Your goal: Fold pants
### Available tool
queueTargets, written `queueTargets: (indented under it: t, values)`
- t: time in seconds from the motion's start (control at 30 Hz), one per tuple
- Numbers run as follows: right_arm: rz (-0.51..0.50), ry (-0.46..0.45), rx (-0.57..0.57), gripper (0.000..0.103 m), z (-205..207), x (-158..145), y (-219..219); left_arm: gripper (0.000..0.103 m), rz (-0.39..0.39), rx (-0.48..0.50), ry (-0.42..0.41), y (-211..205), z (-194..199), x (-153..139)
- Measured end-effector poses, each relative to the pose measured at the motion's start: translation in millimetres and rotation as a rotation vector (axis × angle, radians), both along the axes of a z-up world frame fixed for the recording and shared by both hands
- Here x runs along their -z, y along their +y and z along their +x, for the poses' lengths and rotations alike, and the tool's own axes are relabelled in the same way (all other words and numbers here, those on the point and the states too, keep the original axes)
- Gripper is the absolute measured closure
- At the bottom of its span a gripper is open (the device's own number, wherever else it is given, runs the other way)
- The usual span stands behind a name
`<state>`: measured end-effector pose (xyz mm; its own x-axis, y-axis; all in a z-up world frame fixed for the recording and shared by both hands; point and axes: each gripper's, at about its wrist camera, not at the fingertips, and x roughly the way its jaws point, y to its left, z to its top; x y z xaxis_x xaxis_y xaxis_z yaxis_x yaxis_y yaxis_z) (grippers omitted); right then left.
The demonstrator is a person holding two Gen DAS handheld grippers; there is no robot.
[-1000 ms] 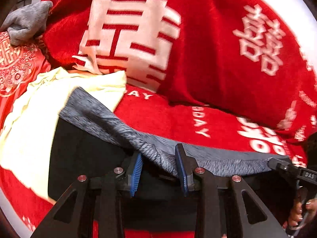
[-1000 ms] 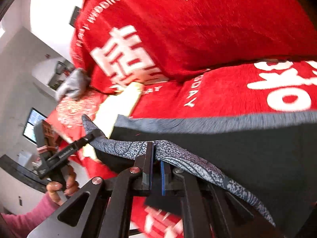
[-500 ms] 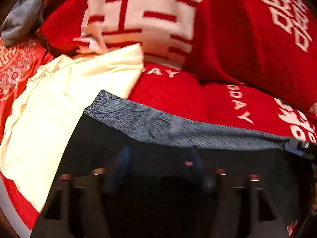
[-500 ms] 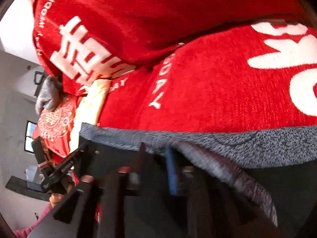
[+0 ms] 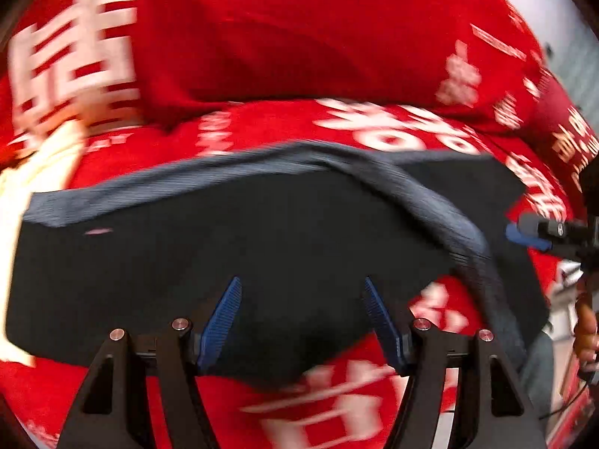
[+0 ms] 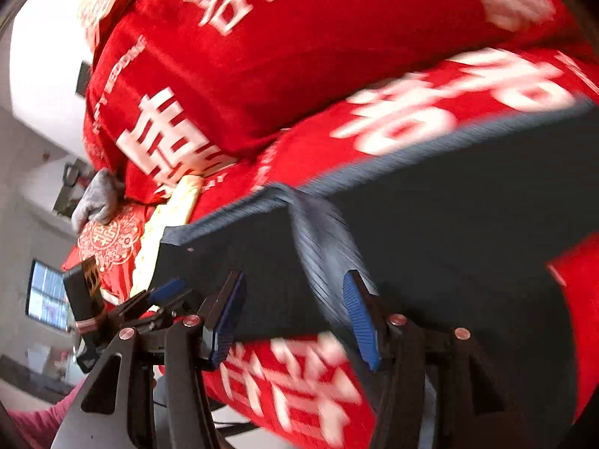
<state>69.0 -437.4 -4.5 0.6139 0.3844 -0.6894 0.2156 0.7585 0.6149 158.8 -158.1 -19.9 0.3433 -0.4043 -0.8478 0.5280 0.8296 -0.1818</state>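
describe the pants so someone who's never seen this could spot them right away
Look at the red blanket with big white characters that covers the whole surface. The pants lie flat on it in front of the bulky red roll. They are the only black item, edged along the far side by a speckled grey waistband.

The left gripper (image 5: 301,318) sits at the bottom centre of its frame, blue pads (image 5: 221,321) spread apart with nothing pinched. The right gripper (image 6: 295,318), bottom centre of its own frame, is opening, its pads clear of any grip.
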Motion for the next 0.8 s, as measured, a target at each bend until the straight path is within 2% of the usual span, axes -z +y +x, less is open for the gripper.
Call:
queueTargets:
  t: [0.2, 0.27, 0.4, 0.47, 0.6, 0.7, 0.8]
  values:
    - [0.067, 0.075, 0.148, 0.045, -120.4, 21.1, -40.0, 0.034, -0.076, 0.168, 0.145, -94.2, -40.2, 19.0]
    - [0.102, 0.098, 0.186, 0.045, -146.4, 32.1, -43.3, 0.034, -0.075, 0.227, 0.176, -119.0, -54.5, 24.4]
    - [0.203, 0.162, 0.264, 0.045, -192.5, 68.4, -44.4, 0.034, -0.043, 0.283, 0.207, -151.0, -71.8, 34.8]
    - [0.238, 0.196, 0.280, 0.045, -198.7, 85.1, -39.9, 0.034, -0.025, 0.289, 0.211, -160.5, -75.8, 39.3]
    - [0.296, 0.220, 0.314, 0.045, -197.6, 108.3, -35.0, 0.034, 0.015, 0.303, 0.165, -170.9, -86.4, 38.1]
    - [0.294, 0.213, 0.312, 0.047, -193.7, 112.2, -31.8, 0.034, 0.028, 0.303, 0.163, -173.3, -89.2, 39.2]
    - [0.282, 0.258, 0.319, 0.051, -192.6, 113.5, -27.9, 0.034, 0.039, 0.298, 0.157, -171.3, -89.9, 38.2]
